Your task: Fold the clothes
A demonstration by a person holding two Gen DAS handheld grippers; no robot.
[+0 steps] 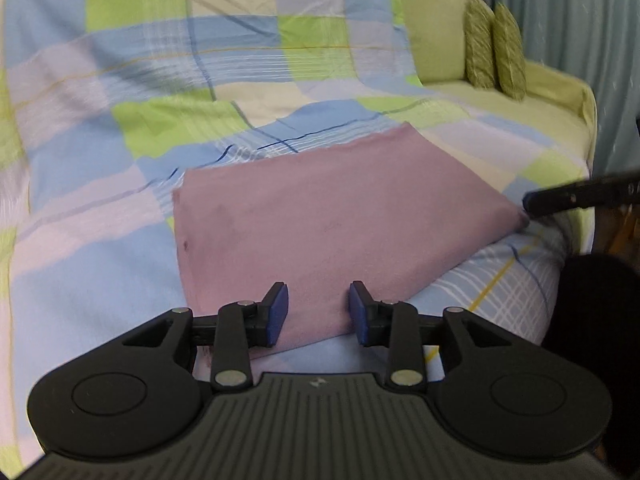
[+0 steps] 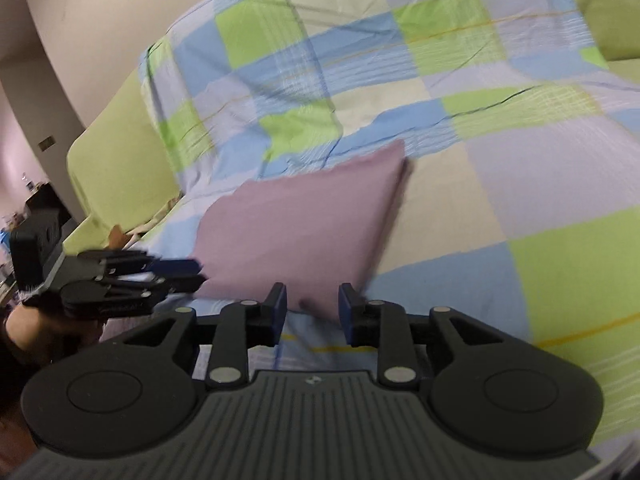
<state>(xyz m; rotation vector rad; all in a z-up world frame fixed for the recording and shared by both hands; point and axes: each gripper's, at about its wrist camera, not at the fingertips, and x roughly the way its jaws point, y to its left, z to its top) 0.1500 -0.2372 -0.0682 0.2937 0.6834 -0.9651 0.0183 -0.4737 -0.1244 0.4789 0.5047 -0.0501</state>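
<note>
A folded pink cloth point(image 1: 320, 208) lies flat on the checked sheet point(image 1: 120, 160) that covers the sofa seat. My left gripper point(image 1: 318, 292) is open over the cloth's near corner; the cloth runs under the gap and the pads do not press on it. In the right wrist view the same pink cloth point(image 2: 304, 224) has another near corner between the blue pads of my right gripper point(image 2: 312, 294), which is open with a gap on both sides. My left gripper point(image 2: 200, 274) shows there at the cloth's left corner. A right-gripper finger point(image 1: 560, 198) points at the cloth's right corner.
The checked sheet point(image 2: 520, 160) drapes over a light green sofa back point(image 2: 120, 152). Two green patterned cushions point(image 1: 496, 52) stand at the far right end, beside a grey-green curtain point(image 1: 580, 20). A dark shape point(image 1: 592, 312) sits at the seat's right front edge. A hand point(image 2: 24, 324) holds the left gripper.
</note>
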